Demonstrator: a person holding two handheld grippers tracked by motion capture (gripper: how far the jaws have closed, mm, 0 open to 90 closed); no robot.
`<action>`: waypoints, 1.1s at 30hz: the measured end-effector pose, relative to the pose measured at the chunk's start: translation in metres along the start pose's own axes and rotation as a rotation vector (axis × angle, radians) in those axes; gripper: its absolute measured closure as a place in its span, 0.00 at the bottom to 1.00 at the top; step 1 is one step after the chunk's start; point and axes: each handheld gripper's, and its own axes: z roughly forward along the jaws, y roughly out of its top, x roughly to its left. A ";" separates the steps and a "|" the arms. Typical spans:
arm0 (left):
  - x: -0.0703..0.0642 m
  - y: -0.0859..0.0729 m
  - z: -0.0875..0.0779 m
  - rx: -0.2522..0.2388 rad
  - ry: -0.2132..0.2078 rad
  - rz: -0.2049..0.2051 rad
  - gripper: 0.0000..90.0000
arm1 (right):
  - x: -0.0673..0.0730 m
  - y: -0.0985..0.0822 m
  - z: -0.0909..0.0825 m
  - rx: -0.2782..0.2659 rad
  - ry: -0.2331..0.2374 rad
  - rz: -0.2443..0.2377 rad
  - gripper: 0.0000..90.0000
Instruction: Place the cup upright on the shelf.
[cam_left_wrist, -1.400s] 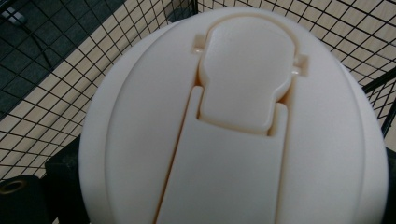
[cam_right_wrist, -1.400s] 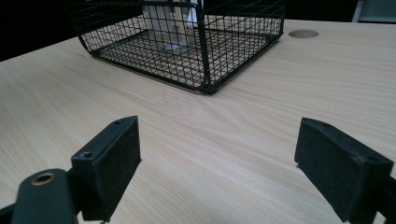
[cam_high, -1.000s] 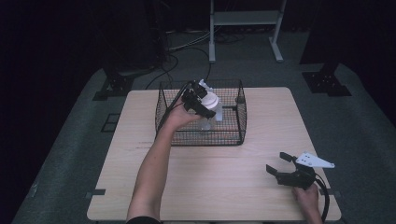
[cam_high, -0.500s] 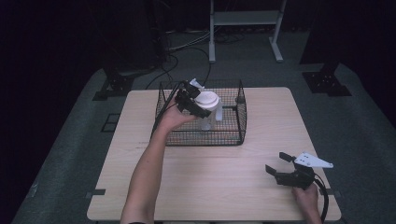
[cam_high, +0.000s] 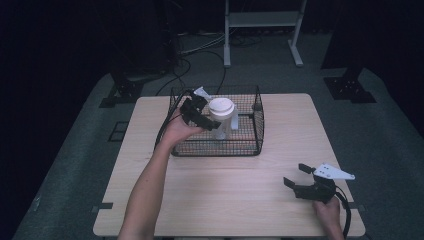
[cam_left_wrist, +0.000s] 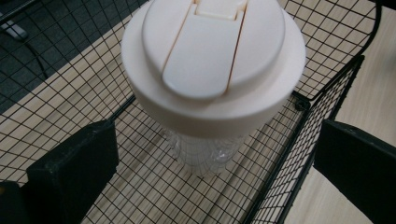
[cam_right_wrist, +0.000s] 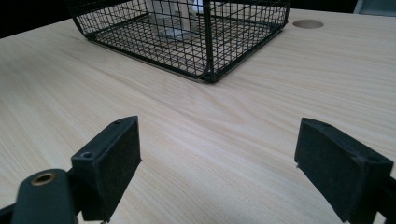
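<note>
Left tongs (cam_high: 207, 118) sit over the left part of the wire basket (cam_high: 250, 145), jaws spread wide. In the left gripper view the jaws stand on either side of the cup (cam_left_wrist: 212, 70), well clear of it, not touching. Cup (cam_high: 221, 114) stands upright inside the basket, clear body, white lid with flip tab on top. Cup is in the left-middle part of the basket, its base on the mesh floor. The basket rests on the far middle of the wooden surface (cam_high: 240, 200).

Right tongs (cam_high: 296, 175) are at the near right of the surface, well apart from the basket, jaws wide, holding nothing. In the right gripper view both jaws (cam_right_wrist: 212, 154) hang low over bare wood, with the basket (cam_right_wrist: 205, 37) farther off and the cup's clear base seen dimly through the mesh.
</note>
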 end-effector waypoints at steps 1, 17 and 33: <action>0.000 -0.001 -0.002 -0.006 -0.001 0.004 0.00 | 0.000 0.000 0.000 0.000 -0.001 0.000 0.15; -0.006 -0.027 -0.030 -0.032 0.015 0.002 0.00 | -0.001 0.000 -0.001 -0.010 -0.007 0.005 0.15; -0.010 -0.057 -0.051 -0.023 0.013 -0.004 0.00 | 0.000 -0.001 -0.001 -0.007 -0.016 0.007 0.15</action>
